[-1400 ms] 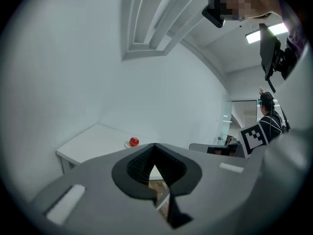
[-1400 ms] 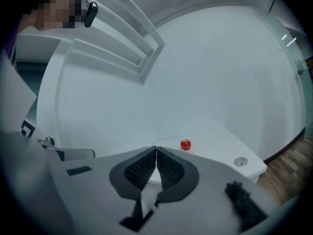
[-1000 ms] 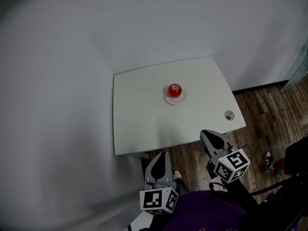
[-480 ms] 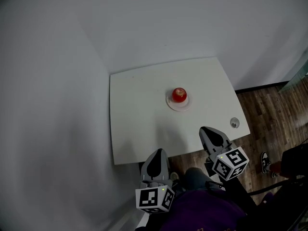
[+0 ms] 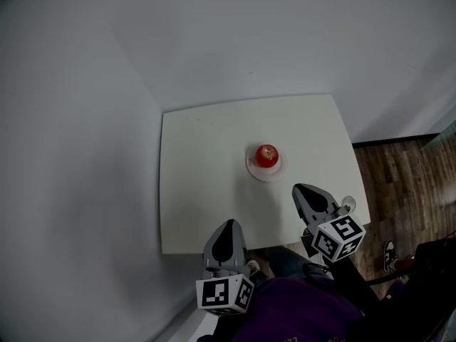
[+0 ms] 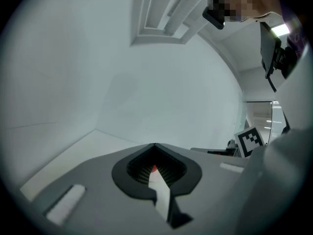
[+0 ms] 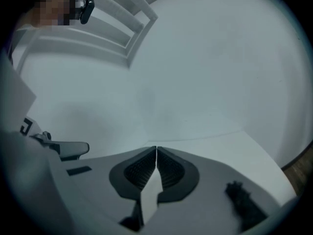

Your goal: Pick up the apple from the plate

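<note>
A red apple (image 5: 267, 155) sits on a small white plate (image 5: 265, 170) near the middle of a white table (image 5: 199, 191). Both grippers hang at the table's near edge, short of the plate. My left gripper (image 5: 229, 222) is shut and empty, just over the front edge and left of the plate. My right gripper (image 5: 299, 189) is also shut and empty, over the front right part of the table. In the left gripper view the jaws (image 6: 154, 146) meet at the tip, and a red sliver of the apple (image 6: 154, 169) shows through the slot. In the right gripper view the jaws (image 7: 156, 149) are pressed together.
Grey walls close off the table at the left and the back. A small round thing (image 5: 348, 204) lies near the table's front right corner, beside my right gripper. Wooden floor (image 5: 406, 184) runs along the right side. A person's shoe (image 5: 388, 252) shows low at the right.
Both grippers have moved forward from over the floor to the table's near edge. The table and apple now sit lower and nearer in the head view.
</note>
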